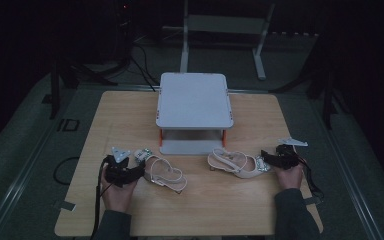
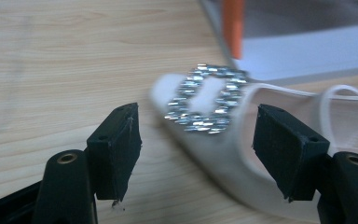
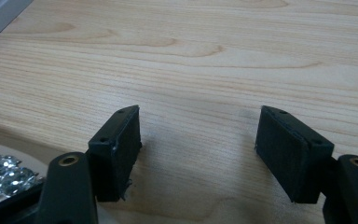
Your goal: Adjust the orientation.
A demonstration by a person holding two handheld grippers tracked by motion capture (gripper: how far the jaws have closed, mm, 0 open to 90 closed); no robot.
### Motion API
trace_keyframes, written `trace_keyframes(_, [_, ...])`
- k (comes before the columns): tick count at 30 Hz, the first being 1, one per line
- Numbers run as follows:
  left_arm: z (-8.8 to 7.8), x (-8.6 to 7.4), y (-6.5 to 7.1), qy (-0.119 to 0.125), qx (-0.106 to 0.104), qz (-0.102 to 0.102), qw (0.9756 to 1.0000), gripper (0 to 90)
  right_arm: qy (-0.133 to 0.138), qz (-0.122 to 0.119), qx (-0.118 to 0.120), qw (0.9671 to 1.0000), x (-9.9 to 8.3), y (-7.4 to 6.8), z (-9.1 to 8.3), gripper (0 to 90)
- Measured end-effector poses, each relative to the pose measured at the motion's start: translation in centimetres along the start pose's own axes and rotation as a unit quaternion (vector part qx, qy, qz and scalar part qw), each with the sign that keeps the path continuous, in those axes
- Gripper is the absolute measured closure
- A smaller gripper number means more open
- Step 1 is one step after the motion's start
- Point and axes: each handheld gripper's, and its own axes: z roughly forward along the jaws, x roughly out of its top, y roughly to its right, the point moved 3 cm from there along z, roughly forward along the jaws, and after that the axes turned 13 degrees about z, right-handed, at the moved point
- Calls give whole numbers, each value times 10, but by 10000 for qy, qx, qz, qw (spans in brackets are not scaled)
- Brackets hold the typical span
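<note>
Two white slingback shoes with rhinestone buckles lie on the wooden table in front of a grey stand. The left shoe points its toe at my left gripper. In the left gripper view the gripper is open, and the shoe's buckled toe lies between and just beyond the jaws. The right shoe has its toe by my right gripper. In the right gripper view that gripper is open over bare wood, with the rhinestone buckle at the lower left, outside the jaws.
A grey two-level stand with orange posts occupies the table's middle back. The wooden table has bare wood along the front. Dark floor, cables and a metal frame lie beyond the far edge.
</note>
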Motion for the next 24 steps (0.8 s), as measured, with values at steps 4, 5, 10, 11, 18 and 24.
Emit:
trace_keyframes(4, [16, 3, 8, -284, -5, 88, 9996, 308, 1, 3, 3, 10000, 0, 0, 0, 306])
trace_keyframes(5, [21, 2, 8, -357, -26, 36, 9994, 308, 0, 3, 4, 10000, 0, 0, 0, 306])
trace_keyframes(10, [30, -5, 2, -583, -33, -371, 9976, 411, 0, 5, 6, 10000, 0, 0, 0, 306])
trace_keyframes(11, [30, -5, 1, -559, -89, -444, 9974, 426, 1, 1, 6, 10000, 0, 0, 0, 306])
trace_keyframes(18, [33, -1, -6, -591, -259, -437, 9970, 511, 0, 4, 9, 10000, 0, 0, 0, 305])
trace_keyframes(24, [41, 3, -29, -638, -217, -602, 9959, 532, 1, 9, 16, 10000, 0, 0, 0, 304])
